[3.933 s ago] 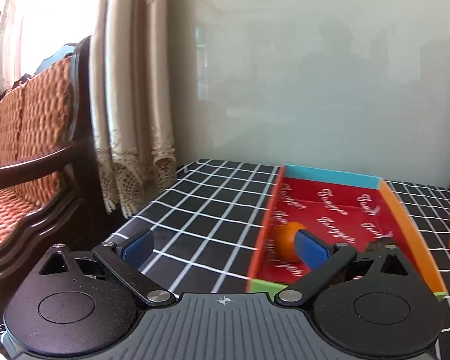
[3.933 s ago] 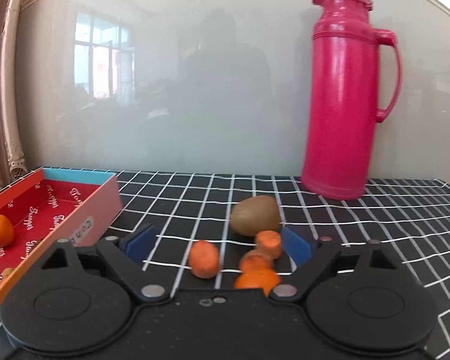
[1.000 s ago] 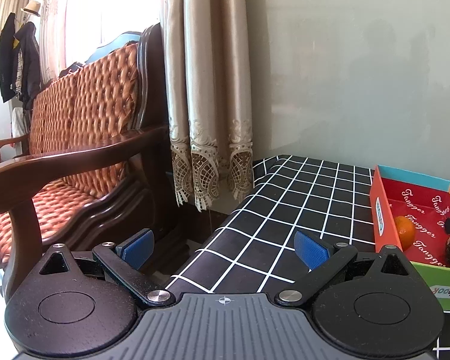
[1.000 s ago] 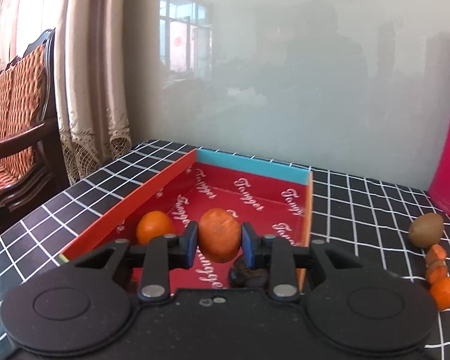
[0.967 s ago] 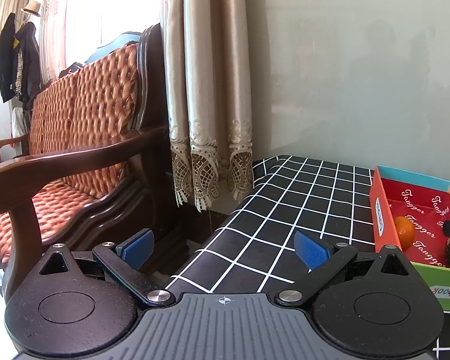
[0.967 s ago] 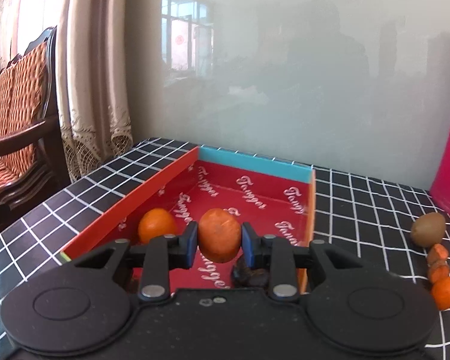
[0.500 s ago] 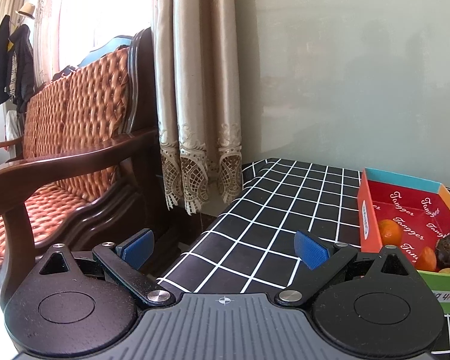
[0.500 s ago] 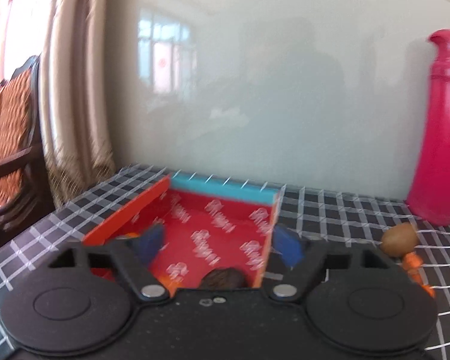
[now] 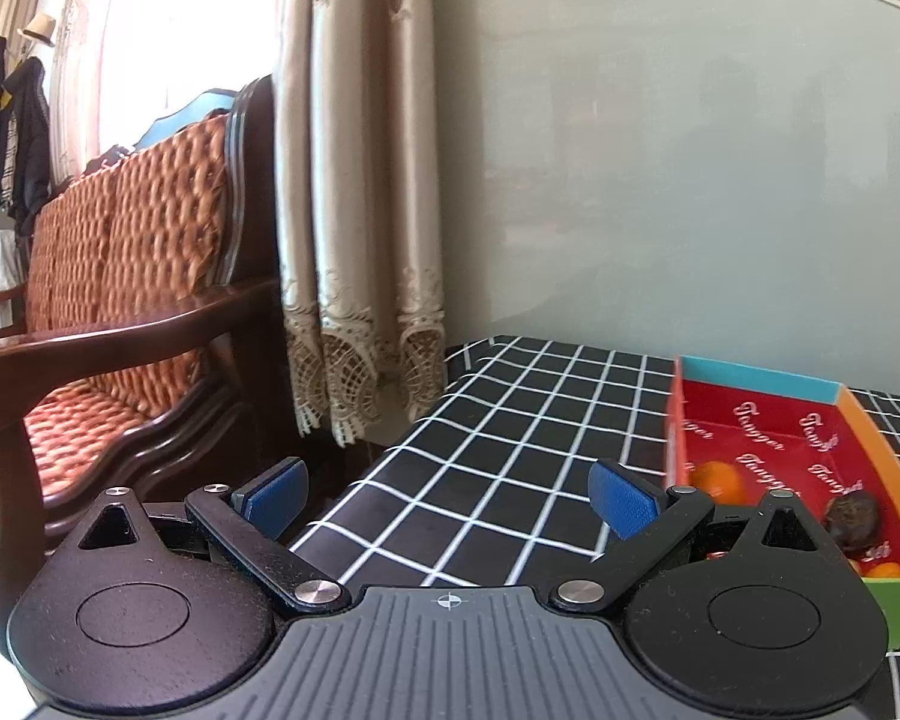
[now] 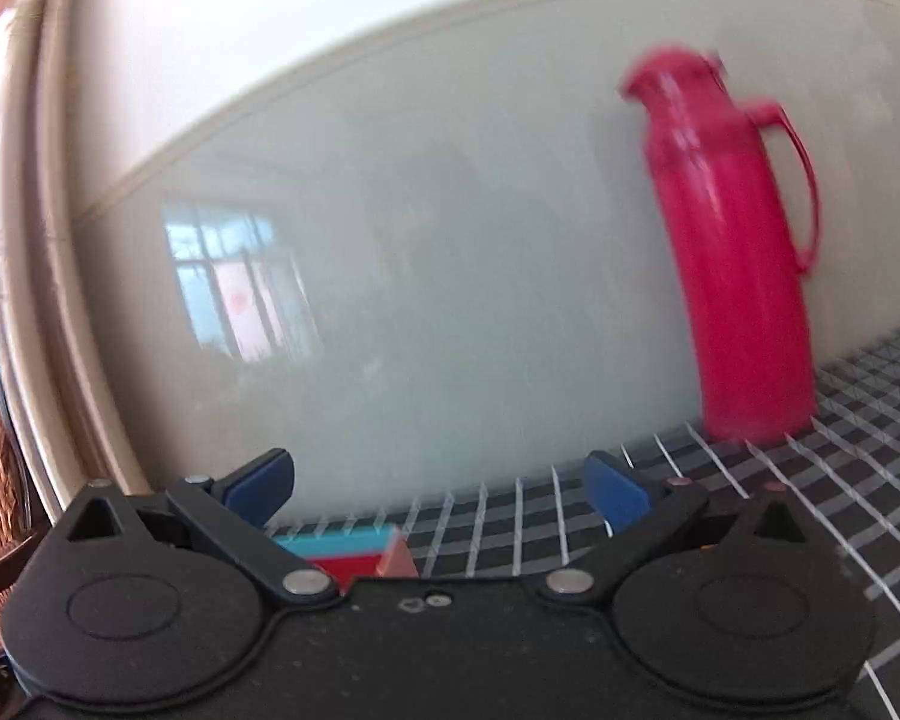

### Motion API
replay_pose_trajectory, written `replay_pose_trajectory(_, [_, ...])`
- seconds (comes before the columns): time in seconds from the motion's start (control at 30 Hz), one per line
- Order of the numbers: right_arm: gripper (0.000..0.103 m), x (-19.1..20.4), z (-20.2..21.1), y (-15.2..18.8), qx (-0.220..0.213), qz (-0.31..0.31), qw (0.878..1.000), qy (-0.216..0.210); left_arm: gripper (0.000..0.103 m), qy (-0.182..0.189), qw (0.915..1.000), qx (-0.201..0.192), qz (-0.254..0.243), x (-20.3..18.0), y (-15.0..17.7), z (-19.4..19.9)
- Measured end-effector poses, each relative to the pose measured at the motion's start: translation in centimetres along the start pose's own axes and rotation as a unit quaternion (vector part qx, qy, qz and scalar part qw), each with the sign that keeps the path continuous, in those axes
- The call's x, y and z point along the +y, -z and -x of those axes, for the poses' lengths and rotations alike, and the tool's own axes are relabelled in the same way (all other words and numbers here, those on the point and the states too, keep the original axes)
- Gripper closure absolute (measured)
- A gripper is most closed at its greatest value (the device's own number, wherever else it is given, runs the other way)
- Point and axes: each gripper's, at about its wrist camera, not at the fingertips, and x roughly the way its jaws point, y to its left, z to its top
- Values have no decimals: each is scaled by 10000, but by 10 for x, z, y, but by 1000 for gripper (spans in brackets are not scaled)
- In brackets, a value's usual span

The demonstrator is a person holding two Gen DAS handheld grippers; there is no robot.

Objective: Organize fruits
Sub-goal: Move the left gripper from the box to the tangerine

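Note:
In the left wrist view a red cardboard box (image 9: 882,462) with a blue far wall and orange side wall sits on the checked table at the right. Inside lie an orange fruit (image 9: 717,479), a dark brown fruit (image 9: 852,515) and another orange one (image 9: 885,570) near the front wall. My left gripper (image 9: 447,495) is open and empty, over the table's left edge, left of the box. My right gripper (image 10: 438,489) has its jaws still opening, wide apart with nothing between them; the box's far corner (image 10: 354,546) peeks just above its body. This view is blurred.
A tall pink thermos (image 10: 738,264) stands against the glossy wall at the back right. A wooden sofa with orange cushions (image 9: 108,324) and a lace-edged curtain (image 9: 354,240) stand left of the black checked tablecloth (image 9: 510,420).
My right gripper let go of the orange fruit over the box, opened wide, rose and swung right toward the thermos. The left gripper drifted slightly, bringing the box a little closer into its view.

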Motion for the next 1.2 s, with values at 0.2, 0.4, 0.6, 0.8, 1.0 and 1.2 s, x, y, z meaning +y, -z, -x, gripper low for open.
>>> replay_pose_trajectory(0.2, [0, -1, -11, -1, 77, 1122, 9774, 1789, 4, 170, 9998, -74, -44, -22, -2, 7])
replay_pose_trajectory(0.4, [0, -36, 7, -8, -135, 880, 9759, 1991, 4, 360, 9993, -129, -7, -42, -3, 13])
replay_pose_trajectory(0.6, [0, -90, 26, -17, -106, -232, 9829, 1821, 2, 710, 9974, -85, 62, -65, -5, 20])
replay_pose_trajectory(0.8, [0, -113, 43, -23, -211, -300, 9786, 2023, 0, 875, 9961, -100, -31, -89, -4, 28])
replay_pose_trajectory(1.0, [0, -124, 53, -22, -212, 35, 9756, 2184, 0, 1140, 9928, -205, -293, -123, -1, 37])
replay_pose_trajectory(1.2, [0, -143, 66, -22, -221, 232, 9714, 2354, 0, 1459, 9879, -276, -451, -165, 2, 51])
